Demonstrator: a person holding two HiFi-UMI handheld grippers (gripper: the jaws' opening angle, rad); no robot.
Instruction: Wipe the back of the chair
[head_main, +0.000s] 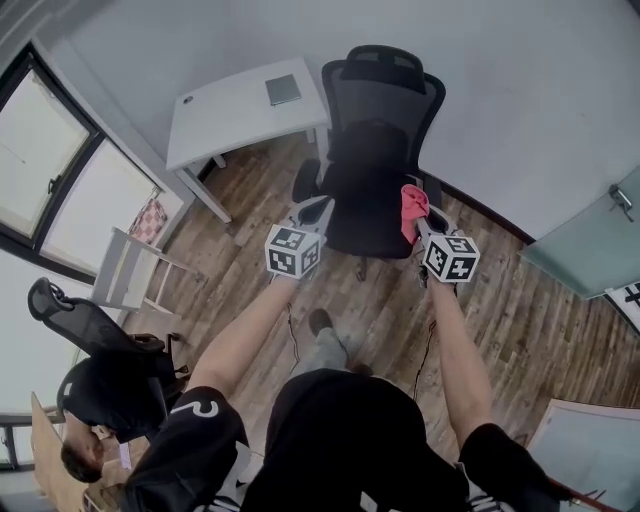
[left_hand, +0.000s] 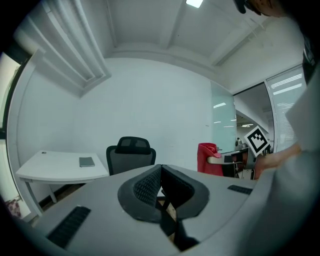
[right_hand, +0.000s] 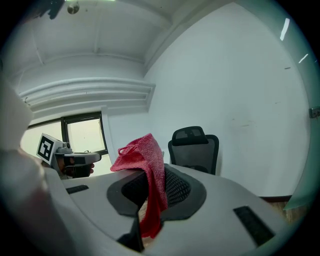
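Over at the far left of the head view a second mesh chair (head_main: 75, 320) with a curved black back stands by the windows, with a white slatted rack (head_main: 130, 275) just beside it on the wood-plank floor (head_main: 250, 205). Next comes a white desk (head_main: 235, 115) with a smooth flat top and rounded corners, set against the plain white wall (head_main: 520, 90); a thin grey notebook (head_main: 283, 90) lies flat near its right end. The left gripper (head_main: 312, 210) hangs over the floor at the near left of the seat, and its own view shows the ribbed black pads pressed together with nothing between them (left_hand: 161, 170). The black office chair (head_main: 375, 130) stands at the floor's far edge just right of the desk, seat towards the person, its mesh back and padded headrest towards the wall. The right gripper (head_main: 420, 225) is by the seat's right edge, its jaws closed on a red cloth (head_main: 413, 208) of nubbly terry weave, which bunches above the pads and hangs down between them (right_hand: 145, 157). A frosted glass door (head_main: 590, 250) fills the right edge
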